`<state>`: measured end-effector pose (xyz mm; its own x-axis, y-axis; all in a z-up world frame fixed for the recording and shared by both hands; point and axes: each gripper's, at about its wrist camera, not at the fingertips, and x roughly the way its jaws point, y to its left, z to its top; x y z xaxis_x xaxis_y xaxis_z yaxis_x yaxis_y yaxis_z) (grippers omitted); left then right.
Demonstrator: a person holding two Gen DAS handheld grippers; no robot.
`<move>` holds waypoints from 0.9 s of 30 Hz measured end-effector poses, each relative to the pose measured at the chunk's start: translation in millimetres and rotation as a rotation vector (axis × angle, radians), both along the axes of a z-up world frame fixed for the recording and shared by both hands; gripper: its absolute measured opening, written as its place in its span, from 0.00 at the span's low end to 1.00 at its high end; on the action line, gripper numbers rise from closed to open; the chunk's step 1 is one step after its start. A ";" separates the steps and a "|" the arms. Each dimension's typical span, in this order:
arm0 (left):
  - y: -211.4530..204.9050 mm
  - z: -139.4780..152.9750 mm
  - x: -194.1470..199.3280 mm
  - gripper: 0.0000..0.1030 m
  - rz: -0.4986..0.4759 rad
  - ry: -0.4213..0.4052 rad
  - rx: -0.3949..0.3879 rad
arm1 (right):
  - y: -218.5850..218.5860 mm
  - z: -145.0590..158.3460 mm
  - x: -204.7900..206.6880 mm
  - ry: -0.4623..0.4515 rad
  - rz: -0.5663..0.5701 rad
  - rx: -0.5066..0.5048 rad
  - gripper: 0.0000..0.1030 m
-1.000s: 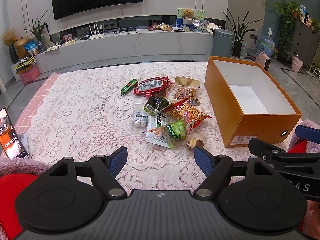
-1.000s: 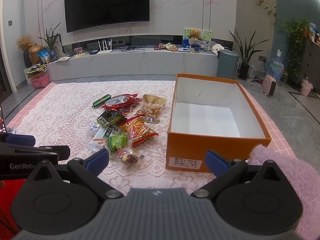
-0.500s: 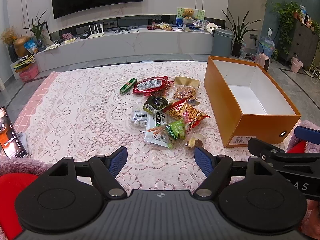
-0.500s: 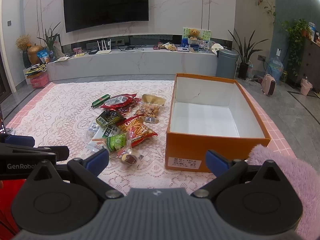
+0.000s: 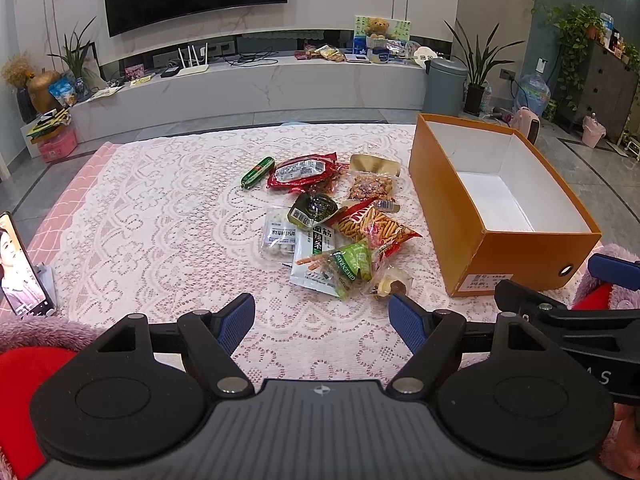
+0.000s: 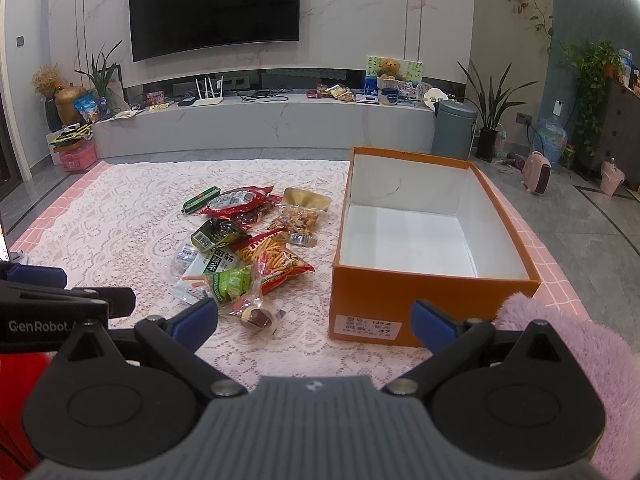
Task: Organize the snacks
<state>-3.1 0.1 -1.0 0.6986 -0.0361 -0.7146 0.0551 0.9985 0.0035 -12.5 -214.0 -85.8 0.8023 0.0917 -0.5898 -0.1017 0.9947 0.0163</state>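
Observation:
A pile of snack packets (image 5: 336, 224) lies mid-table on the lace cloth; it also shows in the right wrist view (image 6: 248, 240). Among them are a green sausage stick (image 5: 258, 172), a red packet (image 5: 304, 170), an orange stick-snack bag (image 5: 370, 226) and a small clear candy pack (image 5: 390, 284). An open, empty orange box (image 5: 452, 216) stands to their right, also in the right wrist view (image 6: 400, 312). My left gripper (image 5: 322, 322) is open and empty, in front of the pile. My right gripper (image 6: 314, 320) is open and empty, before the box's front left corner.
A phone (image 5: 20, 260) stands on a holder at the table's left edge. Beyond the table are a TV console (image 5: 248, 84), a grey bin (image 5: 444, 84) and potted plants. The pink lace cloth (image 5: 140, 220) covers the table.
Both grippers have drifted slightly; the snacks and box sit a little farther off in view. Nothing was taken hold of.

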 end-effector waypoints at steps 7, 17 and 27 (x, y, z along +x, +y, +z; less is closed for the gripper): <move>0.9 0.5 0.3 0.87 0.001 0.000 -0.002 | 0.1 -0.2 1.4 0.004 0.002 -0.002 0.97; 2.5 0.6 1.0 0.86 0.003 0.002 -0.003 | 1.0 -1.9 3.3 0.011 0.004 -0.008 0.97; 13.4 2.1 16.8 0.74 -0.054 0.044 -0.045 | 4.0 -11.7 16.0 0.016 0.042 0.000 0.97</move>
<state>13.7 13.5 1.1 0.6625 -0.1059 -0.7415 0.1083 0.9931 -0.0451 3.5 -209.9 -97.5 0.7885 0.1246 -0.6023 -0.1426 0.9896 0.0179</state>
